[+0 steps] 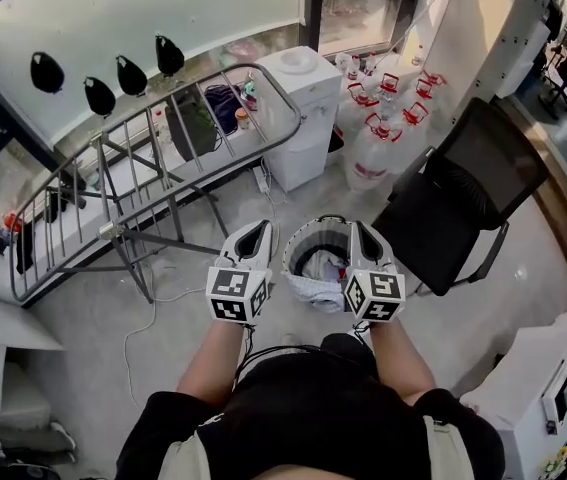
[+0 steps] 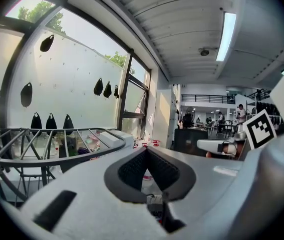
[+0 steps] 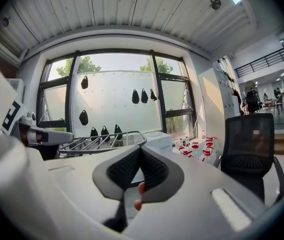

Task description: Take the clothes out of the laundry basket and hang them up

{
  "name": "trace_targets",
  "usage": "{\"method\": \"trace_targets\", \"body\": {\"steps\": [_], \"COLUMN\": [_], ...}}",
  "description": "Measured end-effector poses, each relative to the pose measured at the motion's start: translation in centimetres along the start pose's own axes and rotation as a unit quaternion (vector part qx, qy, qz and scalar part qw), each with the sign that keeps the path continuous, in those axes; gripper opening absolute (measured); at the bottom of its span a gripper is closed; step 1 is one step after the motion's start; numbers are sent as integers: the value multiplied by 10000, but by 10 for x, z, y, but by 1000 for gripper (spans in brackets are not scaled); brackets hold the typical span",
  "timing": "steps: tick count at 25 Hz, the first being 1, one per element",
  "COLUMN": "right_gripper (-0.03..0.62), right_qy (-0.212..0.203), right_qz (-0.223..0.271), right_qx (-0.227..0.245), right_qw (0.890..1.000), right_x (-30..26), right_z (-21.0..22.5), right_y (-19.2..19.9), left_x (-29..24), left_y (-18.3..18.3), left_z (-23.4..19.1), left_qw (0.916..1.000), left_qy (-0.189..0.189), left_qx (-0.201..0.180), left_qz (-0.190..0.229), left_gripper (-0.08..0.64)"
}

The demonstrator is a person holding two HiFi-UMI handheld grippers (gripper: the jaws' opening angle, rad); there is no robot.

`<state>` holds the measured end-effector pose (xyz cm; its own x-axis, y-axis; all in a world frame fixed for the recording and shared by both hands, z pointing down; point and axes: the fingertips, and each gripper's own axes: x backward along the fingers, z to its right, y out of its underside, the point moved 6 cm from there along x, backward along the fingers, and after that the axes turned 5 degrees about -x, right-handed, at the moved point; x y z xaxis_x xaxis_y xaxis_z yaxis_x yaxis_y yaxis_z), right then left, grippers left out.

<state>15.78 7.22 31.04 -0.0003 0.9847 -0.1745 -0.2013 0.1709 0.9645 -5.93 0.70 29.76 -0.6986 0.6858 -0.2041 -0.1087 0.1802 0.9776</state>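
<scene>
Left gripper (image 1: 261, 230): jaws together with nothing between the pads. It points nearly level, out over the floor.
Right gripper (image 1: 356, 230): jaws also closed on nothing, held parallel to the left one.
Laundry basket (image 1: 289, 256): round, standing on the floor below and between the two sets of jaws. Its rim sits just under both tips. The mouth faces straight up, so its axis is upright.
Clothes (image 1: 325, 266): a crumpled heap inside the basket. A pale piece (image 1: 311, 288) spills over the near rim and something dark lies deeper in. We cannot tell how many garments there are.
Long axis of clothes: none readable while they are bunched. We judge it will show only once a piece hangs free.
Handling: we expect soft, light, limp fabric with no risk of breakage. Layers may snag and drag a neighbour out.
Where to grip: we judge the pale fold at the near rim best, pinched at an edge or hem. It lies below the jaws, which must first open and tip downward.
Drying rack (image 1: 163, 153): ahead and left of the left jaws, well apart from the basket. Its long axis runs from near left to far right, with rods across it. We see no cloth on it.
Chair (image 1: 463, 193): right of the right jaws, beside the basket.
Stage: we judge that no garment has been taken yet.
</scene>
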Motion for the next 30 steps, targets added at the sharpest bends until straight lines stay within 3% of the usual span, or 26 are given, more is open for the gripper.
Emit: {"method": "trace_targets", "body": {"steps": [21, 22, 23, 24, 30], "right_gripper": [14, 105, 176, 206, 213], "right_qy": [-1042, -1122, -1193, -1241, -1434], "right_qz": [-135, -131, -147, -183, -601], "right_qx": [88, 121, 142, 150, 75], "right_qw": [9944, 9935, 9926, 9920, 9878], "right_x": [-89, -93, -96, -99, -108], "right_z": [44, 45, 45, 46, 51], "right_y": [-23, -21, -20, -18, 2], "left_x": [-50, -51, -53, -54, -49], "left_y": [-16, -16, -14, -11, 16], "left_z": [-11, -12, -13, -14, -21], "left_qw": [9944, 9942, 9944, 9944, 9904], "left_qy": [-1044, -1055, -1038, -1031, -1309], "left_qx": [36, 55, 85, 119, 441], "left_qz": [156, 190, 200, 183, -101], "left_gripper": [0, 5, 135, 205, 245]}}
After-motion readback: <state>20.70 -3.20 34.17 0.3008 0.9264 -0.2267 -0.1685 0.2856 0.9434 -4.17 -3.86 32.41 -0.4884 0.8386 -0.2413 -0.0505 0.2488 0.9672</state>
